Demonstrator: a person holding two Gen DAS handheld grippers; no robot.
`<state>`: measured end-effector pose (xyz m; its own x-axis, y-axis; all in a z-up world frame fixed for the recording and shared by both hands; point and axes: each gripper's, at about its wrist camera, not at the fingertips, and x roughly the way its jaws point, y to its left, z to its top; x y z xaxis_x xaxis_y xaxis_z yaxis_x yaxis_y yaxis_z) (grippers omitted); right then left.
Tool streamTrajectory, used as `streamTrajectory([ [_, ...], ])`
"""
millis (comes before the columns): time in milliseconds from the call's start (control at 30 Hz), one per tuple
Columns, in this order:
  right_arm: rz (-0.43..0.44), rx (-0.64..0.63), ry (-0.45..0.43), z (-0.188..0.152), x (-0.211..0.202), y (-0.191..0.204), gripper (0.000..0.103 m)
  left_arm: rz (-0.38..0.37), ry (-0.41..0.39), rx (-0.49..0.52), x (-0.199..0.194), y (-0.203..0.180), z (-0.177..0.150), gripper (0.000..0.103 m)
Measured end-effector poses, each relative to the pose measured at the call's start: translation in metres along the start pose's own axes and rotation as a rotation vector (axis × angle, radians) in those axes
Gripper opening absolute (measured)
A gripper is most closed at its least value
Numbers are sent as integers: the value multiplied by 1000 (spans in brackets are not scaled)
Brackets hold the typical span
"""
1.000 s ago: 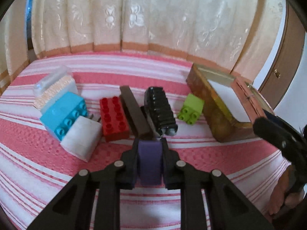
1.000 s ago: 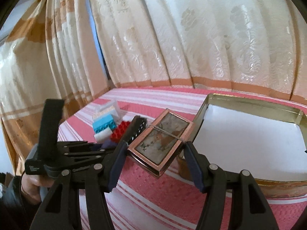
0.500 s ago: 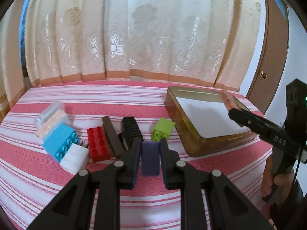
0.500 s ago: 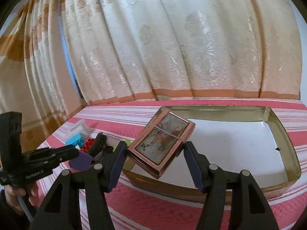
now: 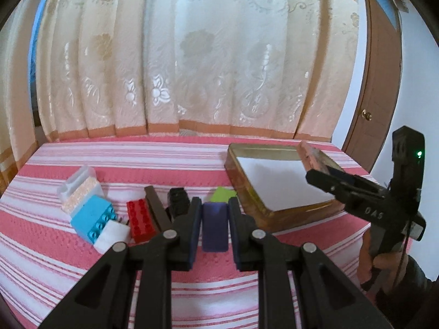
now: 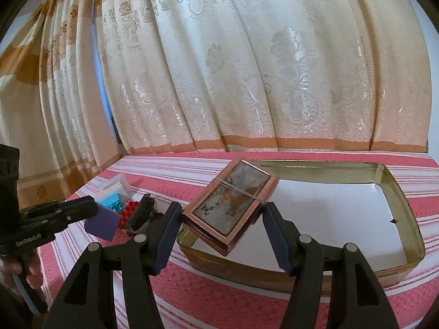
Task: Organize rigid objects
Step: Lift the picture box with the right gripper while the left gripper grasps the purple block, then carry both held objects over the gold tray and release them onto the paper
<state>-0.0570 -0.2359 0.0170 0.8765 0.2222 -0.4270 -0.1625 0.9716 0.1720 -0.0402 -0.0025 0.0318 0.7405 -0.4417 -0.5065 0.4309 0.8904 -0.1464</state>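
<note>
Left wrist view rides the left hand-held gripper (image 5: 212,226), looking slightly down across the striped bed (image 5: 164,159) toward the curtain (image 5: 192,54). Right wrist view does likewise, closer above the tin tray (image 6: 406,235). Both share tray, bricks (image 5: 93,219) and curtain.

A purple block (image 5: 214,226) is held upright above the striped cloth. A copper-framed picture box (image 6: 231,208) is held tilted over the near-left corner of the golden tin (image 6: 406,213), which is lined white.
</note>
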Motion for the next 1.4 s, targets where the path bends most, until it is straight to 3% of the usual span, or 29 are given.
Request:
streamTrajectory([
  [533,-67,29,-7,3,-9,-36,63,-82,-24,22,18,-44,22,18],
  [1033,-202,72,1,6,-23,-108,63,-213,3,88,70,-120,39,18],
  [1400,-279,47,63,3,-20,-152,63,-276,58,107,125,-175,39,18],
])
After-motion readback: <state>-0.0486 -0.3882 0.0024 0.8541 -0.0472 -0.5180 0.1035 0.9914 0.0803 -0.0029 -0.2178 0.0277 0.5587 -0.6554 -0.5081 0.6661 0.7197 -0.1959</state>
